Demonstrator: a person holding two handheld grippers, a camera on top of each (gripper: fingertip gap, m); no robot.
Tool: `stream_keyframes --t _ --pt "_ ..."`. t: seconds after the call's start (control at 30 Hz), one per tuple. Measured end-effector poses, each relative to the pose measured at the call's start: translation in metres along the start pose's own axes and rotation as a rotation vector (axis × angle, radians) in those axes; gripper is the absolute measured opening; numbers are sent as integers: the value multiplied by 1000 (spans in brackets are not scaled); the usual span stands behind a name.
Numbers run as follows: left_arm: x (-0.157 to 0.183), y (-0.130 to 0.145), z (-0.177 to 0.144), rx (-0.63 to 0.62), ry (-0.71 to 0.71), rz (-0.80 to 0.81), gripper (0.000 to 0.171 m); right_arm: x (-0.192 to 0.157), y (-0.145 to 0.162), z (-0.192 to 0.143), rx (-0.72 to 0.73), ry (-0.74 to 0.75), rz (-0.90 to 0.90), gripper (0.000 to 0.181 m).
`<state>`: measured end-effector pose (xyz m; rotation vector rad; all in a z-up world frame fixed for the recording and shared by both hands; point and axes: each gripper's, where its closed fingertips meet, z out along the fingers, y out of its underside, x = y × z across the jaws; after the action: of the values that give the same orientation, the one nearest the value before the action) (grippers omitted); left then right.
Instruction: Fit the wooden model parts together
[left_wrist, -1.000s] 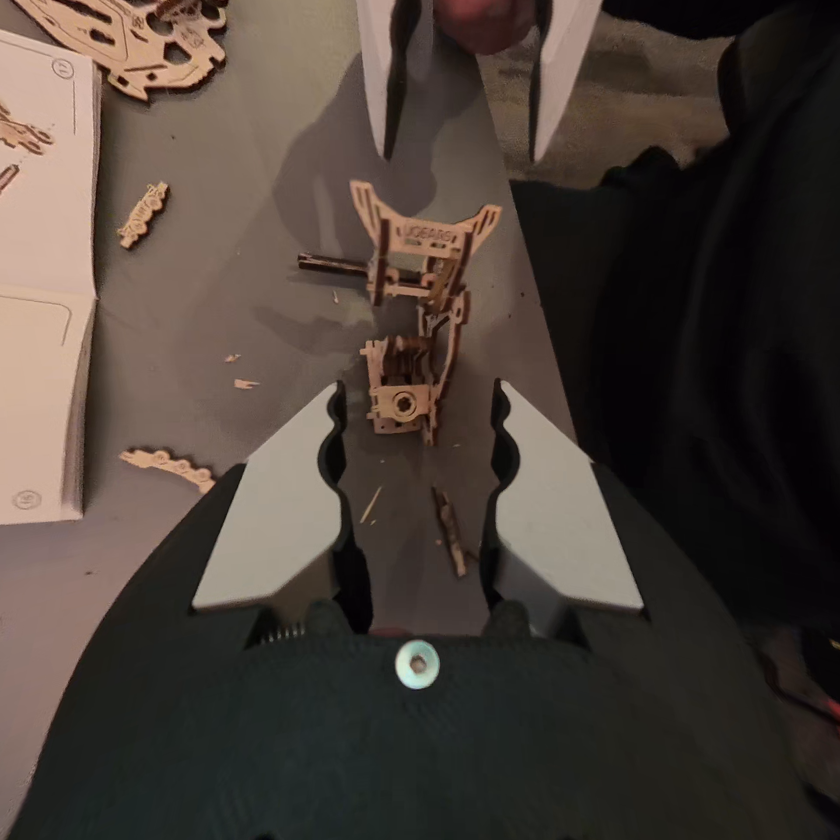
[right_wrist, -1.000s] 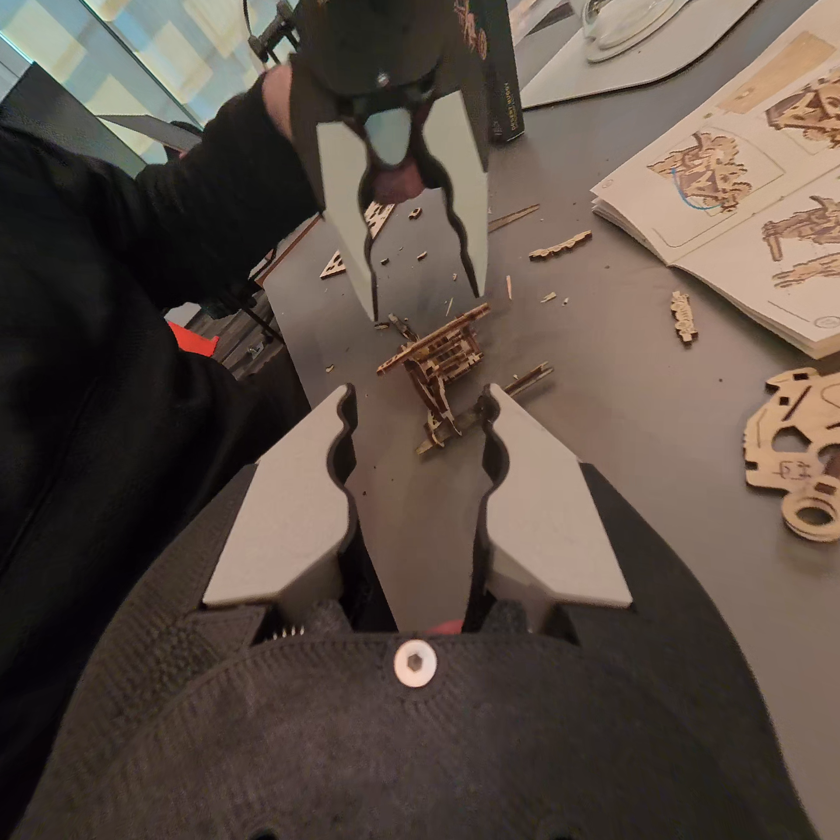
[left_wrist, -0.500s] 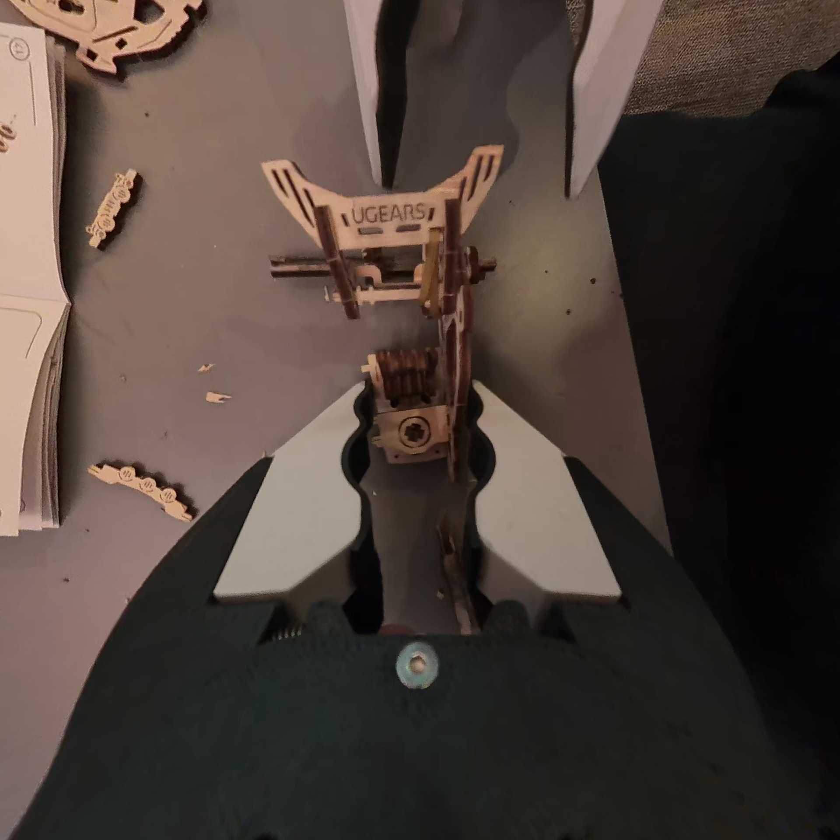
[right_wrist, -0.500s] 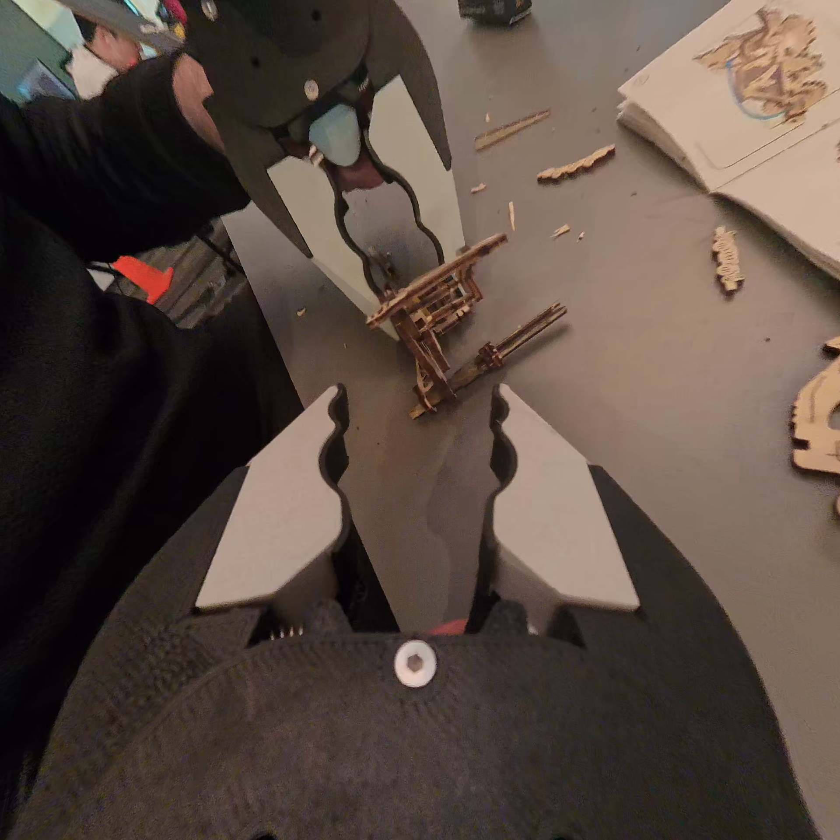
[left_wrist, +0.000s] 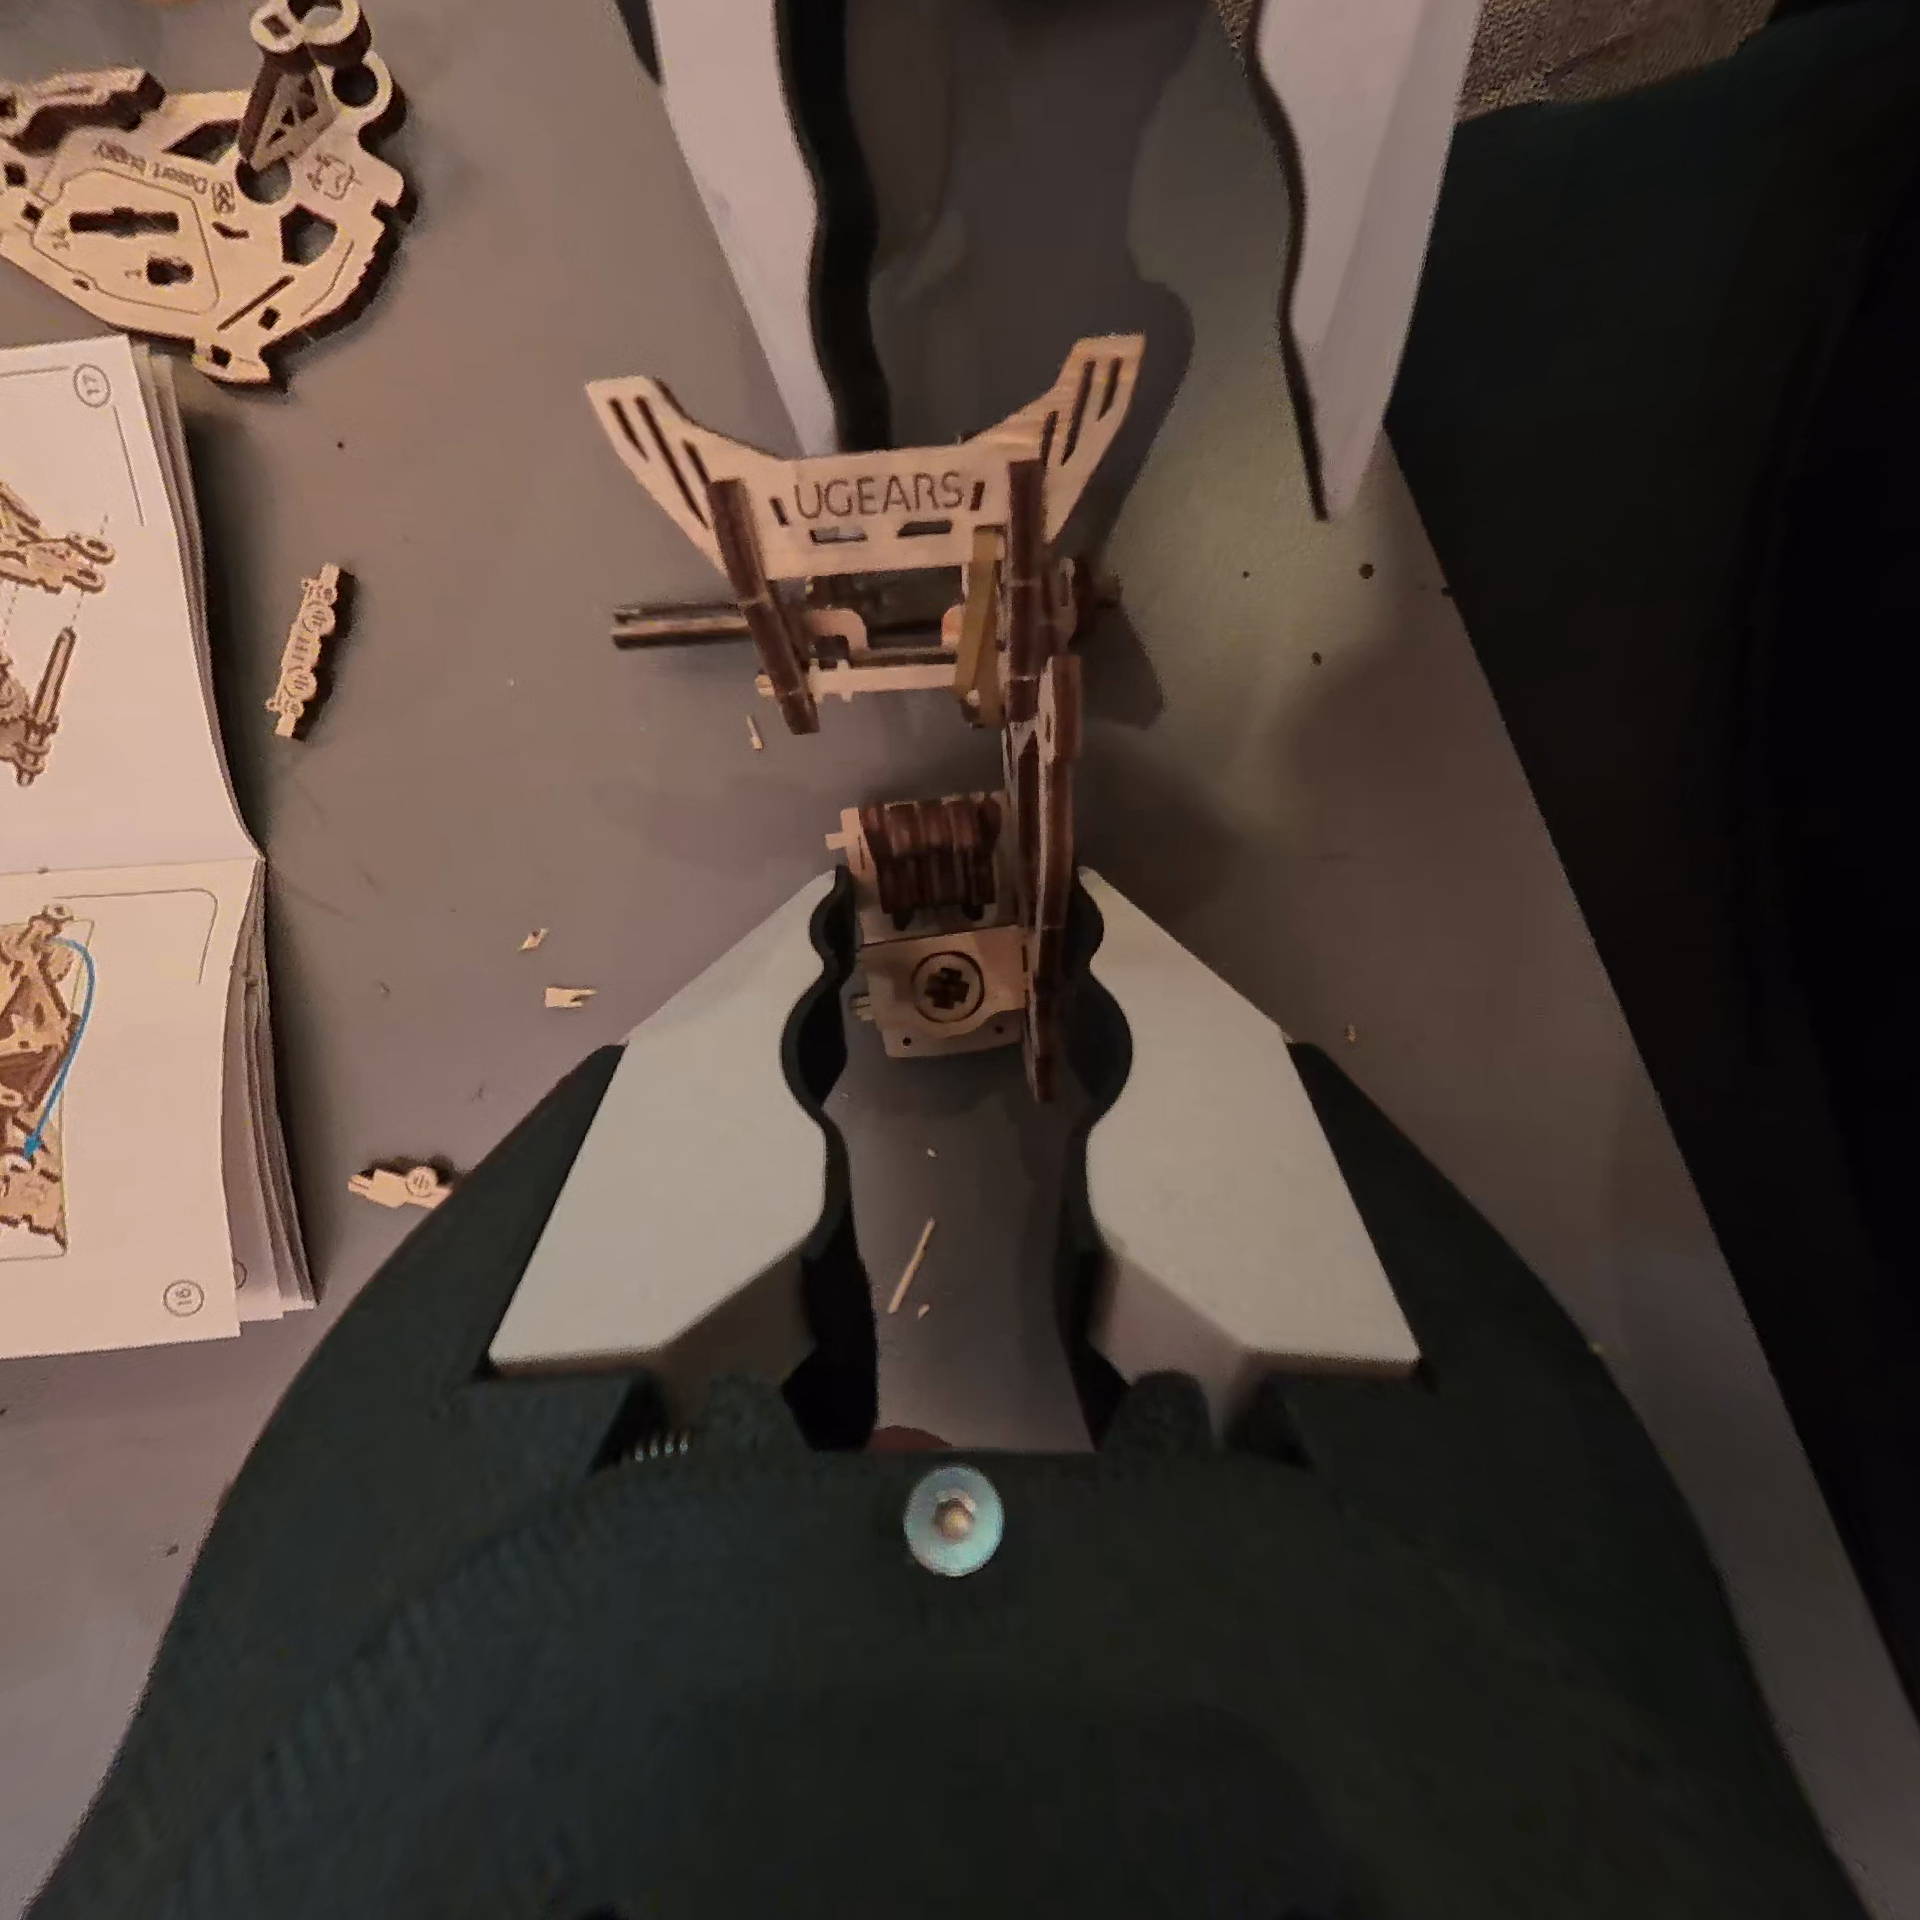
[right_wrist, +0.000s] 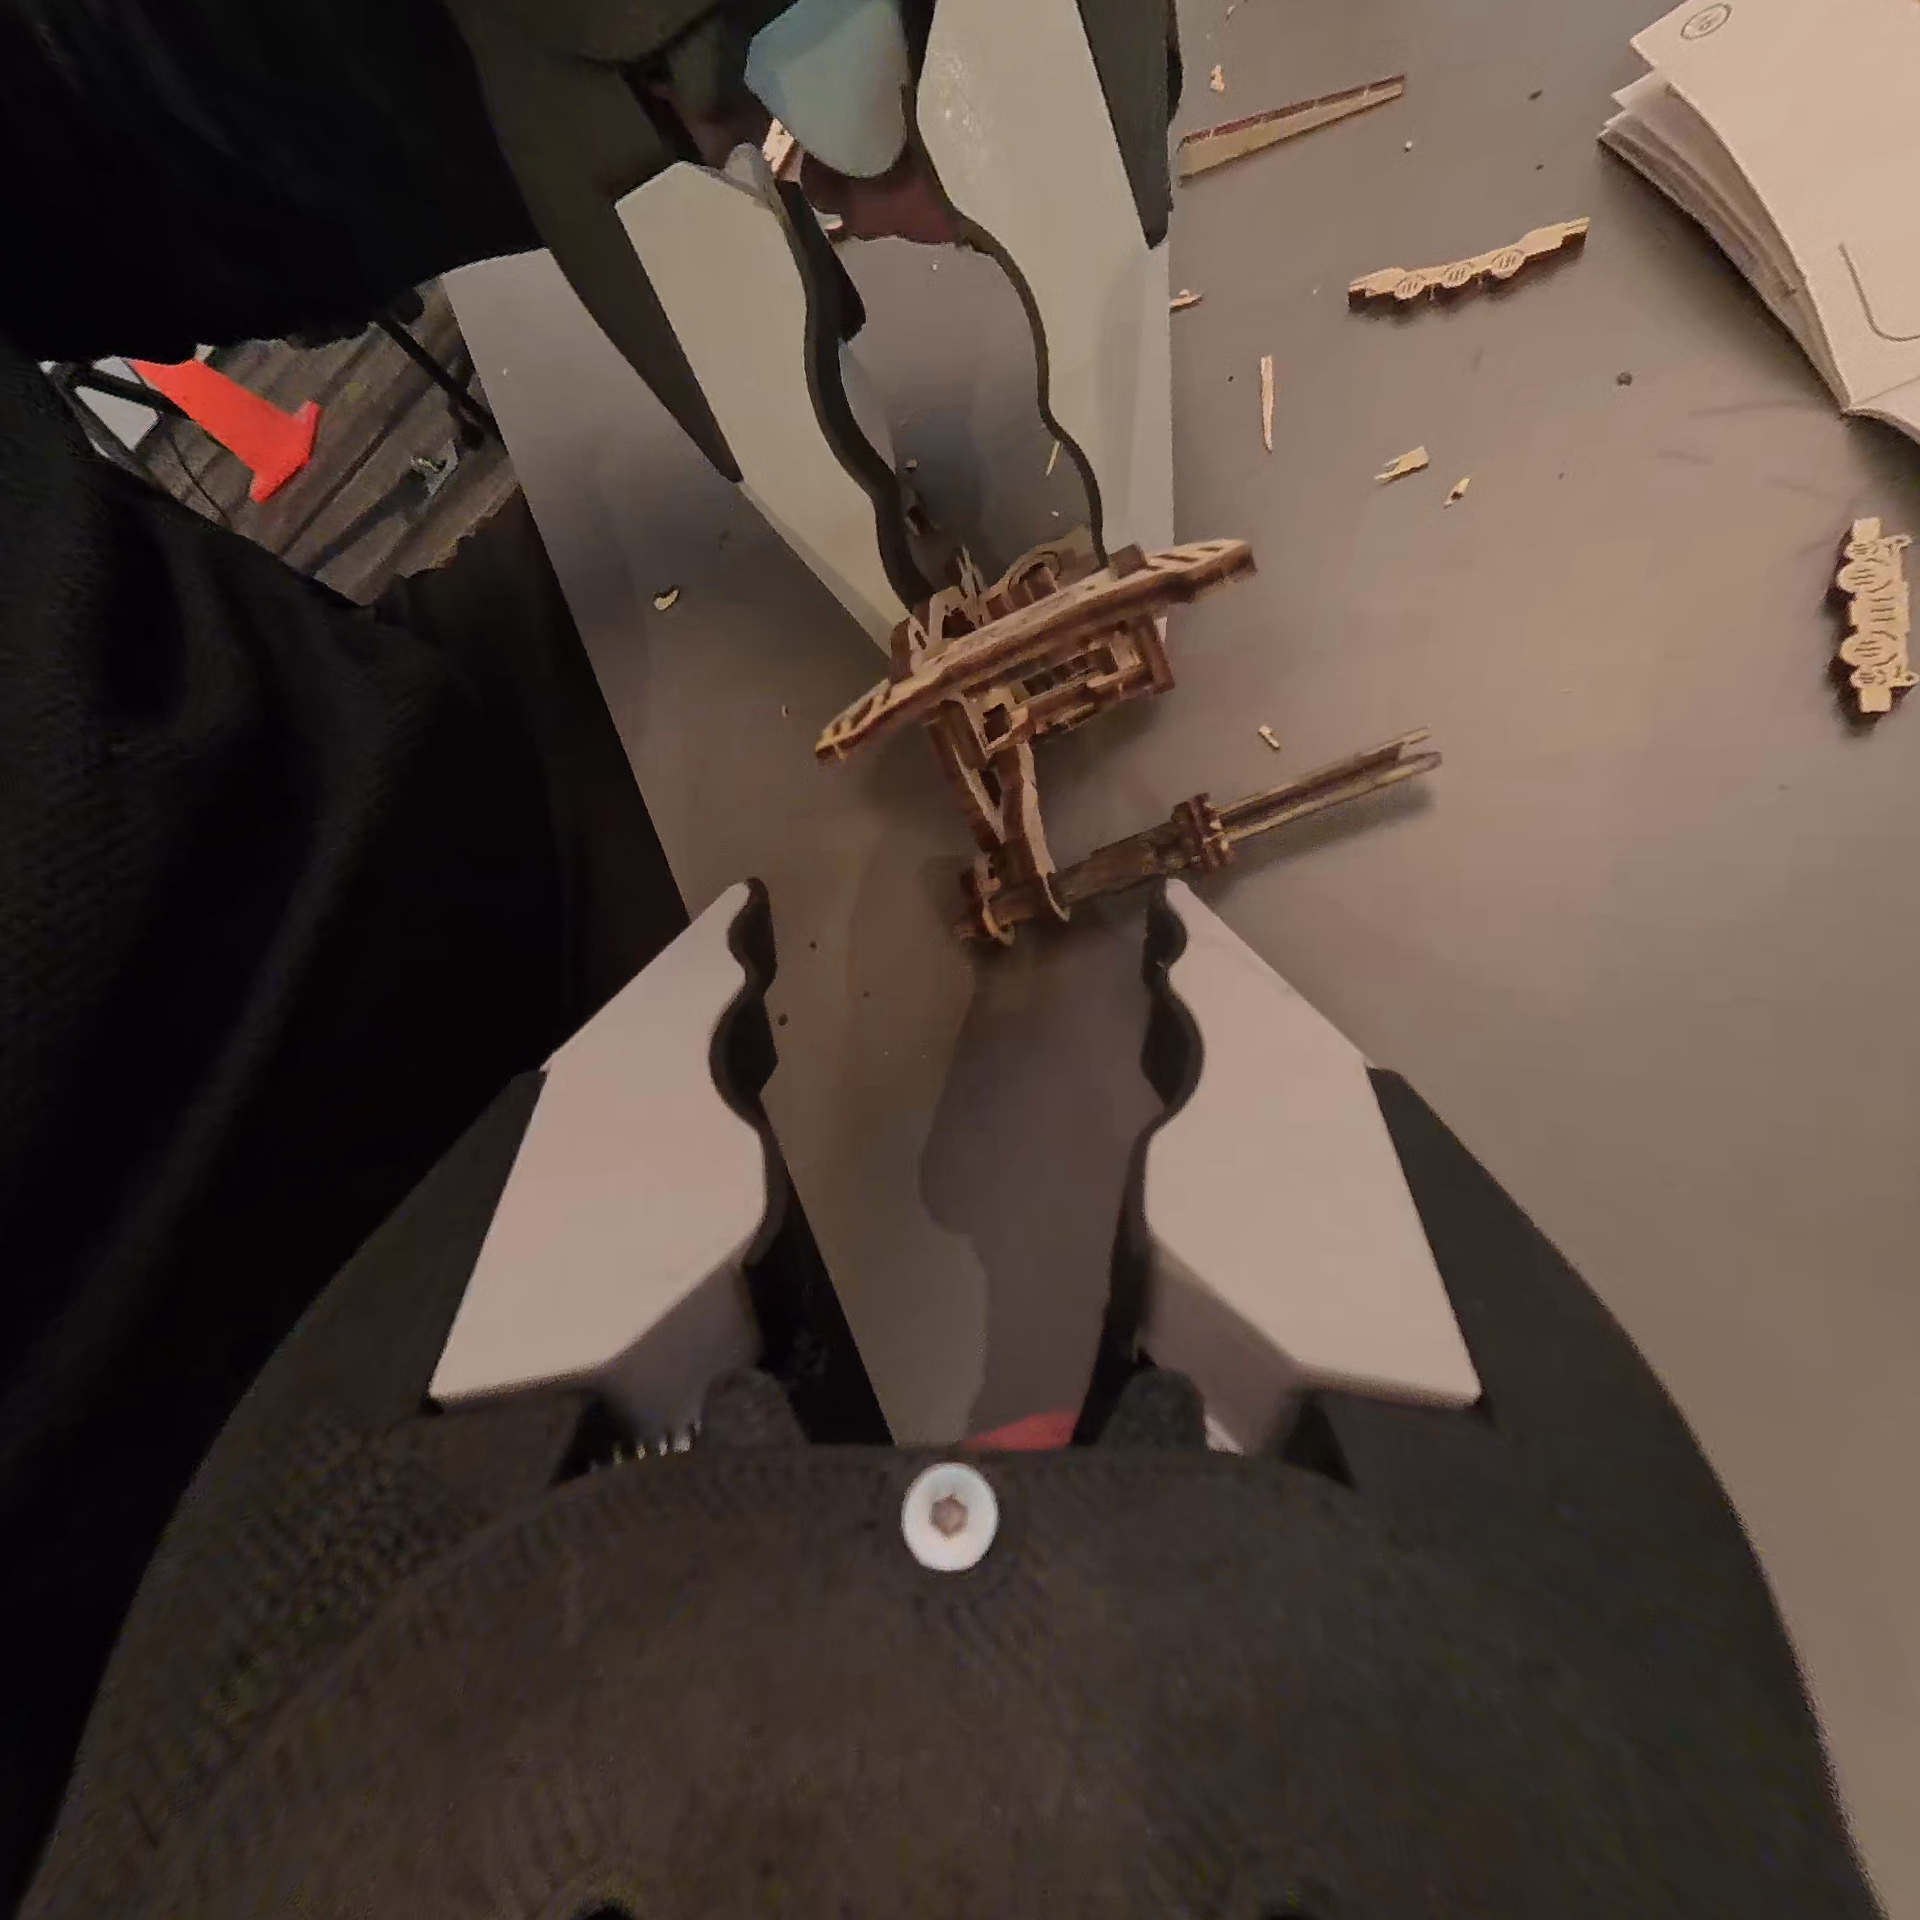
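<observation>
A partly built wooden model lies on the grey table, with a curved cross plate at its far end, an axle rod sticking out left and a gear block at its near end. My left gripper is shut on the gear block and side plate. My right gripper hangs open just beyond the cross plate, apart from it. In the right wrist view the model lies ahead of my open right gripper, its axle rod pointing right, and the left gripper holds its far end.
An open instruction booklet lies at the left; it also shows in the right wrist view. A cut-out wooden sheet lies beyond it. Small loose parts and splinters dot the table. The person's dark clothing borders the table edge. About 6 cm separates my left fingertips from my right.
My left gripper moved forward and closed from open onto the model's near end. My right gripper came nearer to the model's far end and stayed open.
</observation>
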<state>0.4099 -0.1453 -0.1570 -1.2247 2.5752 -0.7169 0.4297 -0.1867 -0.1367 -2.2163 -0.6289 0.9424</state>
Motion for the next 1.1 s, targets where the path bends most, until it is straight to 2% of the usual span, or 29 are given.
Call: stream_keyframes --t 0.1,0.17,0.3,0.5,0.73,0.8,0.93,1.1 --pt "0 0 0 0 17 36 37 9 -8 -6 55 54 -30 76" --pt "0 0 0 -7 34 62 37 13 -7 -3 29 61 -51 84" --pt "-3 0 0 -16 53 86 37 8 0 6 -52 28 -105 81" --pt "-3 1 0 -35 67 127 37 4 0 4 -41 14 -111 75" --pt "-7 2 -1 -108 108 235 37 -2 4 2 -44 -17 -83 74" --pt "-9 2 -2 -118 113 250 37 -1 3 1 -32 -7 -75 79" --pt "-18 2 -11 -85 65 170 56 -1 -2 -10 27 -11 -52 82" --pt "-11 9 -21 -13 7 -8 52 3 1 -10 29 14 -51 83"
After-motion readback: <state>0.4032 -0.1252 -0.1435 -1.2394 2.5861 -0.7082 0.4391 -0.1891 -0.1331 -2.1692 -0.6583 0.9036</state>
